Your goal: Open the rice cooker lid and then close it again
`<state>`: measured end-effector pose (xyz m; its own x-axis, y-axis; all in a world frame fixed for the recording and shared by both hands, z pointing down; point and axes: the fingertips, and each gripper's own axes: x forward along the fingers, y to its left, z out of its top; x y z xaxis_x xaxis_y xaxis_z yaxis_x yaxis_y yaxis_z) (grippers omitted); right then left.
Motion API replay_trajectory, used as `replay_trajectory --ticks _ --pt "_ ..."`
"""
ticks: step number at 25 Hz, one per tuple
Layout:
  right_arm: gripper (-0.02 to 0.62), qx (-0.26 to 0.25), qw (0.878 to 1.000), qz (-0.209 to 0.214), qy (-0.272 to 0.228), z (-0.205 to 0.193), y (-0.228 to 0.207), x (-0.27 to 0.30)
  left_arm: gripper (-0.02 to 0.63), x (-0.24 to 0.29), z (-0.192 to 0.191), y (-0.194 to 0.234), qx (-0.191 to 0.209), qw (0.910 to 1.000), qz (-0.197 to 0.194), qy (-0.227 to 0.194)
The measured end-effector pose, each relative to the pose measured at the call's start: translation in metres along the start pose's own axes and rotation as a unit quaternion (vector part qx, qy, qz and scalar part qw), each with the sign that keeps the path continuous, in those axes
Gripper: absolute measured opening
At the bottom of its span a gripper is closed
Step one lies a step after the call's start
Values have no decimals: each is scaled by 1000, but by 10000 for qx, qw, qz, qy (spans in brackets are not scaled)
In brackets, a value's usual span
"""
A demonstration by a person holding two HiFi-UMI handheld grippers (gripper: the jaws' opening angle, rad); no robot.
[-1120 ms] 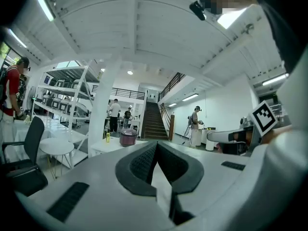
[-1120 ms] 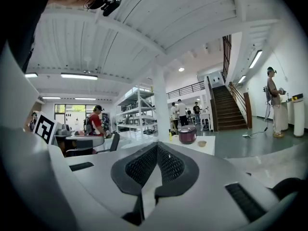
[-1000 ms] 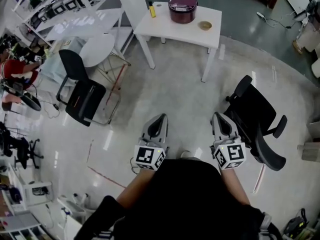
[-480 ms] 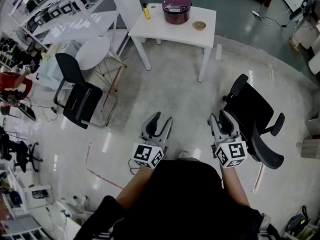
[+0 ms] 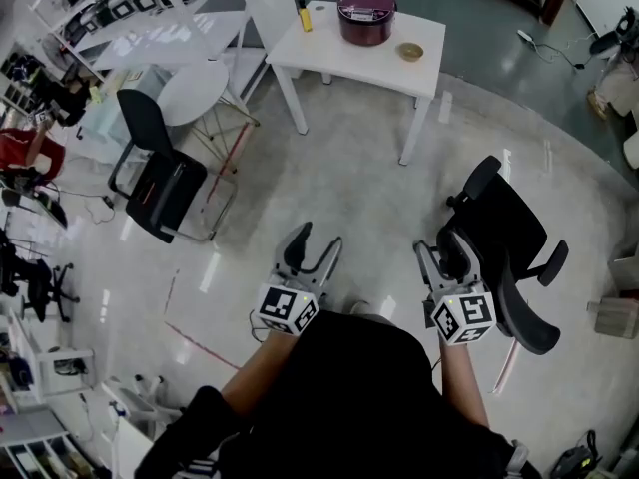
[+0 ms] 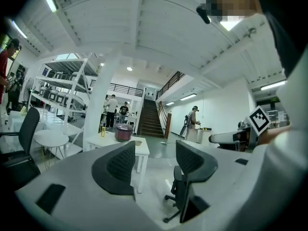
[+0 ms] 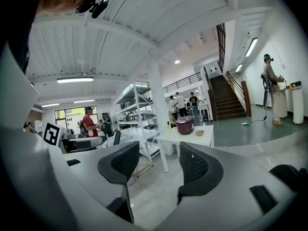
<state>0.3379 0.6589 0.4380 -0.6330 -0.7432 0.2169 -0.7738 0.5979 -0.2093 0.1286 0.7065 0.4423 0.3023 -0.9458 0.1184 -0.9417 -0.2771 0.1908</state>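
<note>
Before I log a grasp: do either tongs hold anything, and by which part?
Nothing is held. Left tongs and right tongs are opening, empty; the rice cooker sits untouched on the far table.

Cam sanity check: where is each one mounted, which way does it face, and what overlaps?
Head view: on the person's head, looking steeply down at the floor; shows their arms, left gripper and right gripper, both pairs of jaws opening on nothing; rice cooker on the white table far ahead.
Left gripper view: rides the left gripper, faces roughly level toward the table; right gripper at right edge.
Right gripper view: rides the right gripper, faces the table; left gripper's marker cube at left.
Shared: all three show rice cooker and table.
</note>
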Motion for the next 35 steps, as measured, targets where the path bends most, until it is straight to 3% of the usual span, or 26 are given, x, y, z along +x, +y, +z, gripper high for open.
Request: replay_trajectory --ticks 6,11,17,23,26,29,35 --pt "230 290 9995 120 100 -11 -1 8 245 -1 -3 13 58 9998 157 99" --pt "230 232 9994 40 258 -14 -2 38 245 24 -2 31 47 10000 -11 85" --pt "230 172 9991 -177 348 -7 -22 94 245 89 3 58 128 9992 -388 14" --pt "230 84 9994 -259 236 27 -46 183 245 172 30 99 664 9945 -805 -26" --pt "230 303 9991 -268 127 58 -50 232 247 211 51 136 427 9957 -826 -44" --pt "230 150 9995 -257 71 83 -51 278 247 245 67 171 318 9957 -870 18" --pt "230 -51 9981 -454 417 88 -64 360 247 297 95 229 10 9949 -1010 -24"
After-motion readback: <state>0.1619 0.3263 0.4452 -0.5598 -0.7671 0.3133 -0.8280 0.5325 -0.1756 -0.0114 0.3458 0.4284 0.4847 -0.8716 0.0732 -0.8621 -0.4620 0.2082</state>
